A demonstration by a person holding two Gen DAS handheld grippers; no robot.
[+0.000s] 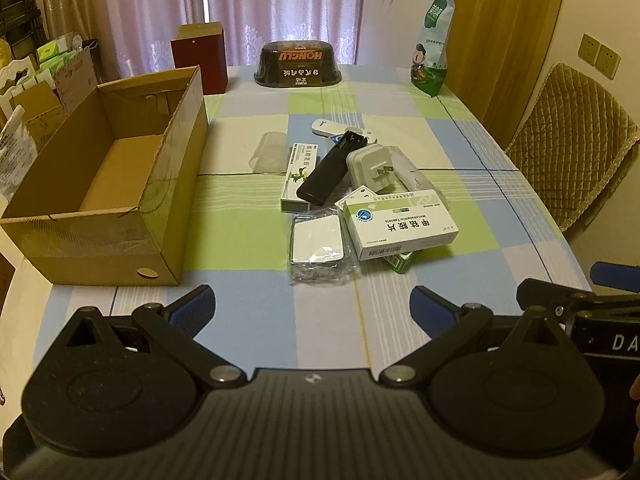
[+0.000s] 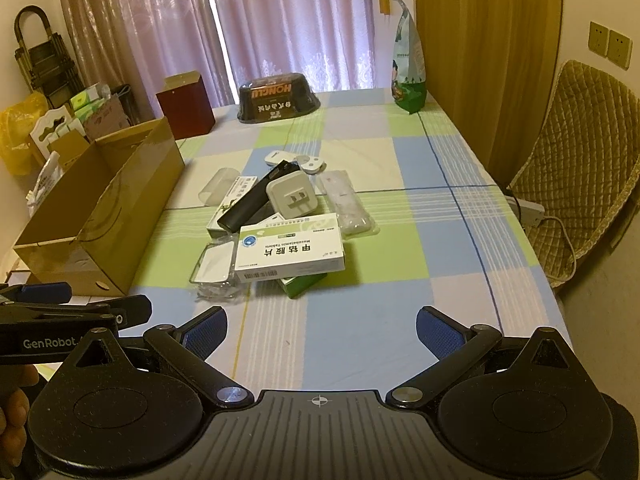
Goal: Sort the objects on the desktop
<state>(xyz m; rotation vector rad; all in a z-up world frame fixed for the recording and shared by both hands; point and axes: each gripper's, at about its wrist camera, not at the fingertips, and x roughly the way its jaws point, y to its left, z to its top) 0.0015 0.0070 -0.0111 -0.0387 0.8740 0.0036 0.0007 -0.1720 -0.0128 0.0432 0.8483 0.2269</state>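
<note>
medicine box (image 2: 289,251) ahead, clear of fingers (image 2: 439,335)

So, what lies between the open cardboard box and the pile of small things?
Only bare checked tablecloth separates the cardboard box from the pile; the left wrist view shows it.

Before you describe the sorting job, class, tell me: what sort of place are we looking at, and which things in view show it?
Most likely a home dining room. A long table under a checked tablecloth holds household clutter, a padded chair stands beside it, and pink curtains cover the window behind.
</note>
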